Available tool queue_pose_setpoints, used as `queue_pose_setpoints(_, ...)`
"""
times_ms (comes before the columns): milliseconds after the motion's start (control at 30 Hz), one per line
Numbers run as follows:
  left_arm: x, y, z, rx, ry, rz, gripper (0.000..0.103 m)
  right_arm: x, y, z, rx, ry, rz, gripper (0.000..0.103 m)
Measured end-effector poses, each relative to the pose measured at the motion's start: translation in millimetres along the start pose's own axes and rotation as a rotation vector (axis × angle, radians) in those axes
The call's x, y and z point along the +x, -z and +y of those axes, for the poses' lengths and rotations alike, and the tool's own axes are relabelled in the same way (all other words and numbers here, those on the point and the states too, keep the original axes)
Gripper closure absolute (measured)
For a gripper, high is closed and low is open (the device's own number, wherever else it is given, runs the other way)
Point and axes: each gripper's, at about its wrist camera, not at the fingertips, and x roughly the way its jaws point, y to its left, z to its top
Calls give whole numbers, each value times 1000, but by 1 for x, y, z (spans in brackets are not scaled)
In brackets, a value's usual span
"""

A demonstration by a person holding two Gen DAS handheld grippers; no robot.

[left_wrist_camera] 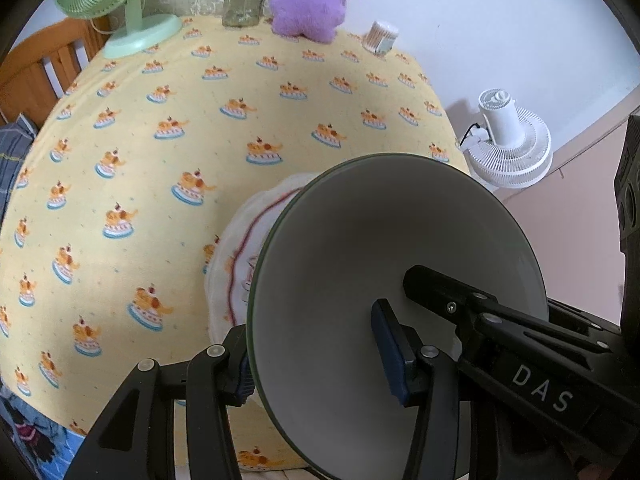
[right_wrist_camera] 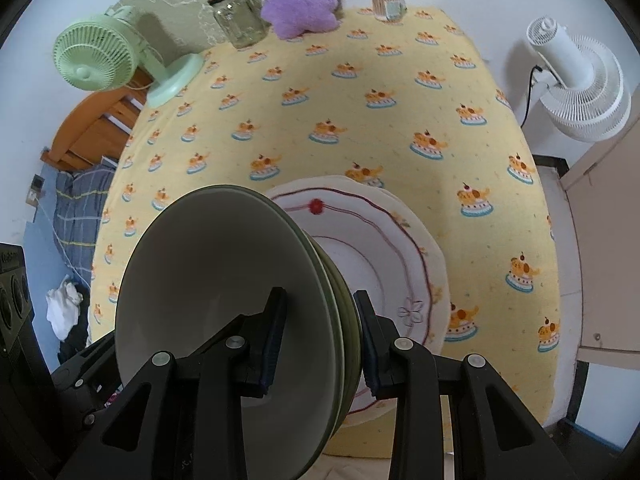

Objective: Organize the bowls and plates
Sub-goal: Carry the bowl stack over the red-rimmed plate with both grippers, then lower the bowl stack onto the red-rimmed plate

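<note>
Left gripper (left_wrist_camera: 316,354): matte black linkage arms, round silver pivot pins, one small screw head on the upper link. Dark blue pads line the jaws. White raised letters "DAS" mark the housing to the right of the pins. Right gripper (right_wrist_camera: 318,344): same black arms, silver pins and blue pads; no lettering visible.

We see a yellow-clothed table (right_wrist_camera: 360,128): plates (right_wrist_camera: 400,248) near; green fan (right_wrist_camera: 120,60), jar (right_wrist_camera: 238,18), plush (right_wrist_camera: 296,0), swab cup (right_wrist_camera: 387,2) far.

wrist views, steeply down, sharing tablecloth (left_wrist_camera: 160,160)
</note>
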Motion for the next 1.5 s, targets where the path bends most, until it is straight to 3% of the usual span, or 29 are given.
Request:
queue_pose_setpoints(233, 17, 0, -4, -19, 2, 46, 53, 15, -3, -15, 13, 7, 53, 67)
queue_pose_setpoints(900, 19, -9, -8, -37, -52, 12, 52, 19, -16, -19, -8, -21, 29, 66)
queue_pose_setpoints(1033, 17, -2, -12, -43, -87, -2, 47, 16, -10, -21, -36, -12, 15, 65)
queue_pose_setpoints(1267, 1, 9, -13, -59, -159, -46, 25, 0, 0, -32, -21, 16, -29, 37)
queue_pose_setpoints(1500, -27, 13, -22, 61, -160, -134, 18, -26, 12, -22, -8, 51, -118, 35)
